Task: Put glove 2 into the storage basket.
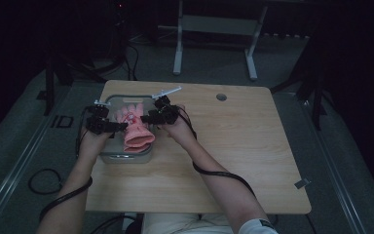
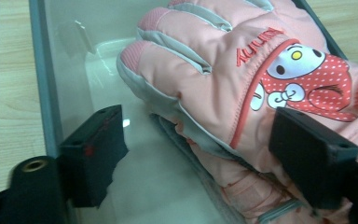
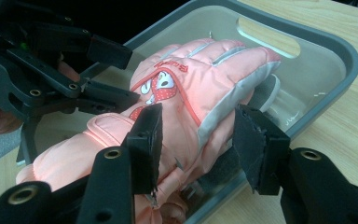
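Note:
A pink padded glove with a cartoon patch lies in a clear grey-rimmed bin at the table's left, its cuff hanging over the near rim. Another glove lies under it. My left gripper reaches in from the left. In the left gripper view the glove sits between the spread jaws of that gripper, and the left pad stands clear of it. My right gripper comes from the right. In the right gripper view it straddles the glove without pressing on it.
The bin has a handle slot in its far wall. The wooden table stretches bare to the right, with a round cable hole near its far edge. A metal stand is on the floor beyond.

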Demonstrator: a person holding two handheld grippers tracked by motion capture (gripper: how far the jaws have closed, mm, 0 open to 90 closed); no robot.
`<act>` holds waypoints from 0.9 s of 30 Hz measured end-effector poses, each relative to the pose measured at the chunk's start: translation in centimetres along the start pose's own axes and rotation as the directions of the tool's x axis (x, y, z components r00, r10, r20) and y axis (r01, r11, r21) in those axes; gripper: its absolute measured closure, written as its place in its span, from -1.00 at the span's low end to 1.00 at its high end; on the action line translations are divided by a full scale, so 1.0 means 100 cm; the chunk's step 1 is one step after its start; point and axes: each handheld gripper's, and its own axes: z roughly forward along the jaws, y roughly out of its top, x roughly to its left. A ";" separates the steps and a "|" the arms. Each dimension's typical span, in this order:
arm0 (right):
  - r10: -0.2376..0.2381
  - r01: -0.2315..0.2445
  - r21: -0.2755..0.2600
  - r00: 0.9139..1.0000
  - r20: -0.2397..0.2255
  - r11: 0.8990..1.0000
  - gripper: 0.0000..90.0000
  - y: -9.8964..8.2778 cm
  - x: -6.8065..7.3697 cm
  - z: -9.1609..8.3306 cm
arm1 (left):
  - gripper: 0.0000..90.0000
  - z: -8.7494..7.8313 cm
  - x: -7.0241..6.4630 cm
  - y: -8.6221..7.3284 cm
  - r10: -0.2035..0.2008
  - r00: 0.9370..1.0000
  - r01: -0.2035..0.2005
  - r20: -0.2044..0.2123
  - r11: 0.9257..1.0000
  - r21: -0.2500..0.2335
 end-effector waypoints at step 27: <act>-0.006 0.005 -0.044 1.000 -0.024 0.999 -0.07 -0.009 -0.006 -0.029 | -0.82 -0.039 -0.015 0.006 0.075 0.996 -0.068 0.042 0.987 -0.145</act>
